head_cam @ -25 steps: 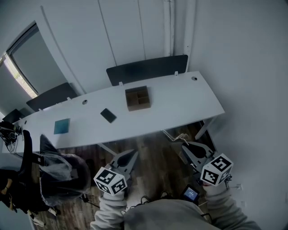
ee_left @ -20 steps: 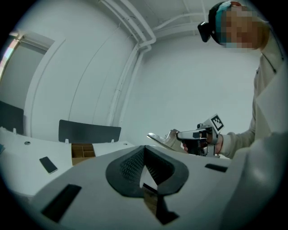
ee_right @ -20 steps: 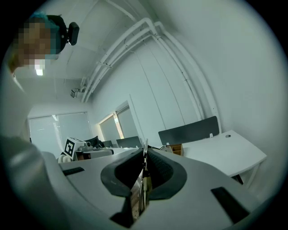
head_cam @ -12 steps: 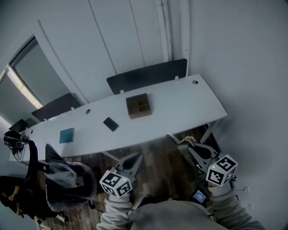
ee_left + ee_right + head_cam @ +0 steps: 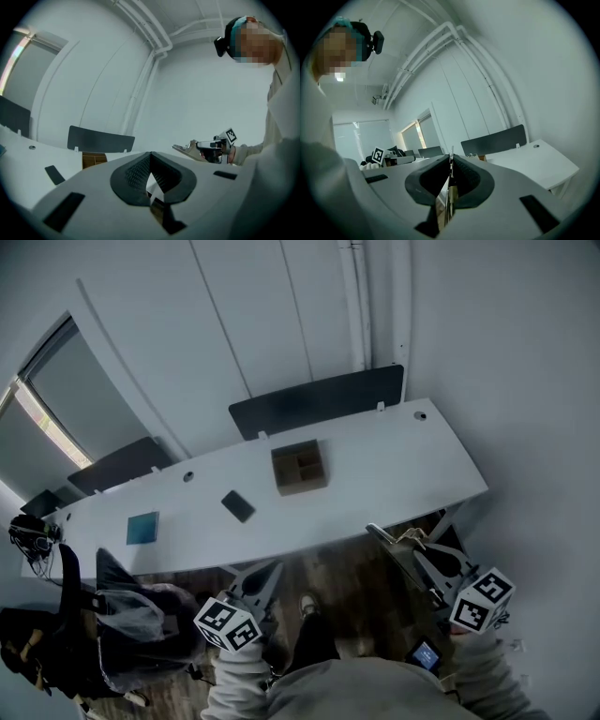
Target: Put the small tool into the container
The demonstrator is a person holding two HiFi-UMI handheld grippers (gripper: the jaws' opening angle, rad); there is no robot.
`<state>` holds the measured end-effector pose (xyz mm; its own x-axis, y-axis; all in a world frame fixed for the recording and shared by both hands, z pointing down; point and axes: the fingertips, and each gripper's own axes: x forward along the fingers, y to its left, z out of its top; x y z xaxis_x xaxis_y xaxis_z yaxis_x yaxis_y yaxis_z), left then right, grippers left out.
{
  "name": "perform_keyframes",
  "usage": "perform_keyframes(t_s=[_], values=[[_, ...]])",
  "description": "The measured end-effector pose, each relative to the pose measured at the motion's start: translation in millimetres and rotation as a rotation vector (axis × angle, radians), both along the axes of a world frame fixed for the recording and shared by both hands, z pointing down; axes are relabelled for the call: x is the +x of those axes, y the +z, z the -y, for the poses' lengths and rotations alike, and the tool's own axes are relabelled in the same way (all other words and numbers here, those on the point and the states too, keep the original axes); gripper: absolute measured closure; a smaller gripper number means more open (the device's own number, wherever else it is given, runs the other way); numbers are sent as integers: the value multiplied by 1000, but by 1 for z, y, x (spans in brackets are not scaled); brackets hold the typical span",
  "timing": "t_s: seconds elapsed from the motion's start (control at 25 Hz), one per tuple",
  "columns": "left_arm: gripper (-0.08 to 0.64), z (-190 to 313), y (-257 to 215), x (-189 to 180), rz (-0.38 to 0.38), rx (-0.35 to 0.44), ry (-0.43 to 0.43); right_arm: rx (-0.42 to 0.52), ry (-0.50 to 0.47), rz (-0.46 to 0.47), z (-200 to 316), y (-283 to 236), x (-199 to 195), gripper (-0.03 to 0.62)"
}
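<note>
On the long, smooth white desk (image 5: 394,465) the small tool (image 5: 237,505), a flat dark rectangle, lies apart to the left of the container (image 5: 300,468), a square brown box split into compartments. Only the head view shows the left hand-held gripper (image 5: 273,567) and right hand-held gripper (image 5: 377,532) over the wood-plank floor (image 5: 342,568), short of the desk. The gripper views alone show each one's ribbed black pads meeting at the tips, nothing between.
</note>
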<state>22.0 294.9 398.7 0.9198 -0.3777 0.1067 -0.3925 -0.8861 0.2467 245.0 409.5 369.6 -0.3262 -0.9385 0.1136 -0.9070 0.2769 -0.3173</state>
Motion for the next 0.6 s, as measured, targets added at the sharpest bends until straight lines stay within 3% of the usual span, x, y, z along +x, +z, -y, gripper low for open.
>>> perform_keyframes(t_s=[0.24,0.44,0.6], values=[[558,56,32,24,-21,-7,68,-15,36,-3,52,25,12,551],[558,115,27,50,-24,-12,140,-65,67,0,108,23,24,552],[558,179,28,48,-7,-24,115,-71,104,20,172,15,29,552]])
